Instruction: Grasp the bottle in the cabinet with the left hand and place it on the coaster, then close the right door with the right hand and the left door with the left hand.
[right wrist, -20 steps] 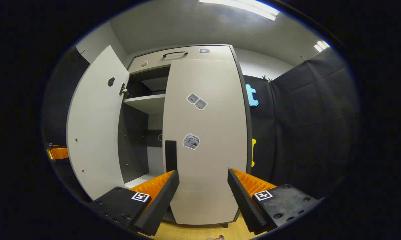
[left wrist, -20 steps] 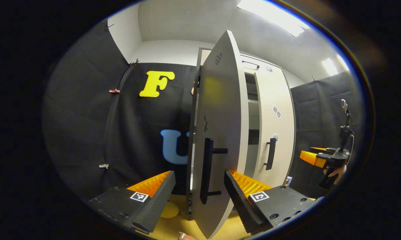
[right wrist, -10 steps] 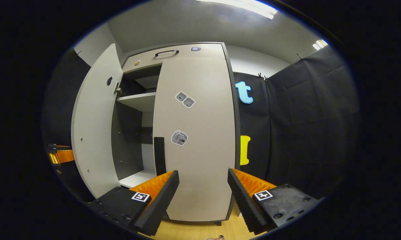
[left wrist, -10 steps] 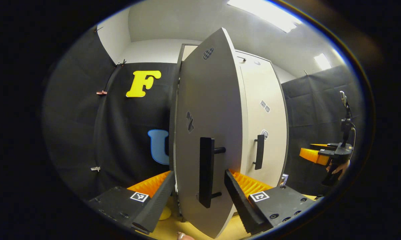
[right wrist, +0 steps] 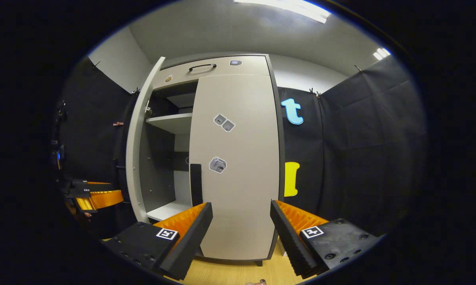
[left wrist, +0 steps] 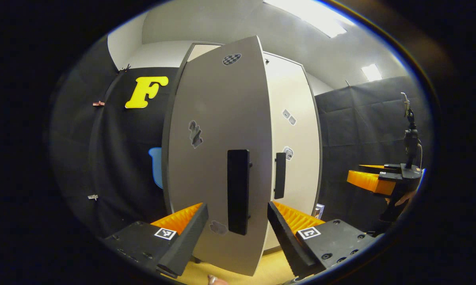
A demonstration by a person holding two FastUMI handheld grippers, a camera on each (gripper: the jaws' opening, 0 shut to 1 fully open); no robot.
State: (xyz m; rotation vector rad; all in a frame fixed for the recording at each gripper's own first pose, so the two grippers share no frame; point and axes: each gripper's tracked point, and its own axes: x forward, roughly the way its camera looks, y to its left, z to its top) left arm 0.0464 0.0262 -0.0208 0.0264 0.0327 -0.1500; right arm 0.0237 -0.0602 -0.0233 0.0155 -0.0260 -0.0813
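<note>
right now the left gripper (left wrist: 238, 225) is spread wide, its fingers either side of the left door (left wrist: 218, 158) and its black handle (left wrist: 238, 192); that door stands partly open. beyond, the right door (right wrist: 238, 166) sits closed on the cabinet (right wrist: 214, 65), facing the right gripper (right wrist: 241, 227), also wide and holding nothing.

Black cloth walls (right wrist: 360, 150), a grey ceiling with strip lights (left wrist: 305, 16), a yellow wooden floor (right wrist: 230, 273).
</note>
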